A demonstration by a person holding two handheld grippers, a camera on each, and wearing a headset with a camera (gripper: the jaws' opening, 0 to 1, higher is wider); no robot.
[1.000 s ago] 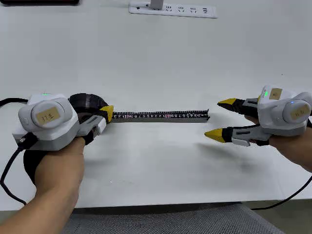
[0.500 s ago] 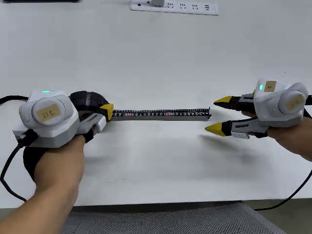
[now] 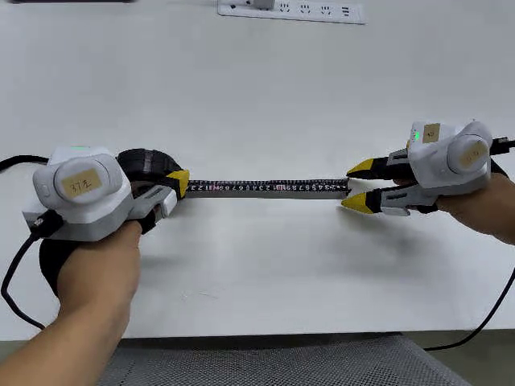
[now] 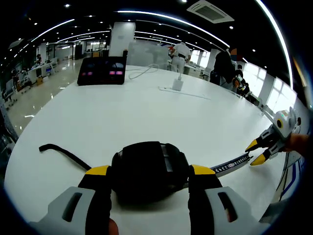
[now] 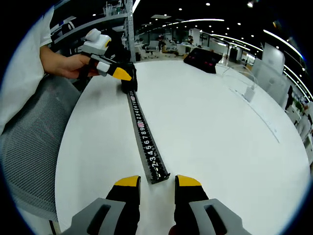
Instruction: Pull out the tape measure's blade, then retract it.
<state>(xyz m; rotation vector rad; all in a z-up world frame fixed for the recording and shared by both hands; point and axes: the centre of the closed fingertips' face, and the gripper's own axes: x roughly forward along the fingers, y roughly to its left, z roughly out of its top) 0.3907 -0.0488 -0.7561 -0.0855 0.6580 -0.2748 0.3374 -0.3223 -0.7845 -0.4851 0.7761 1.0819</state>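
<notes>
**Head view.** The left gripper (image 3: 170,193) has its jaws closed on the tape measure case (image 3: 145,165), which rests on the white table (image 3: 257,96). The blade (image 3: 265,187) lies flat on the table. It runs from the case, straight ahead of those jaws, to the right gripper (image 3: 354,185), whose jaws stand partly open. A power strip (image 3: 290,10) lies far beyond both grippers.

**Left gripper view.** Both yellow tips press against the sides of the case. A black cable (image 4: 63,152) lies on the table to the left of the jaws.

**Right gripper view.** The blade's free end lies between the two tips and appears to touch neither, a detail the head view leaves unclear. A mesh chair (image 5: 29,147) stands at the table's edge, left of the jaws.
</notes>
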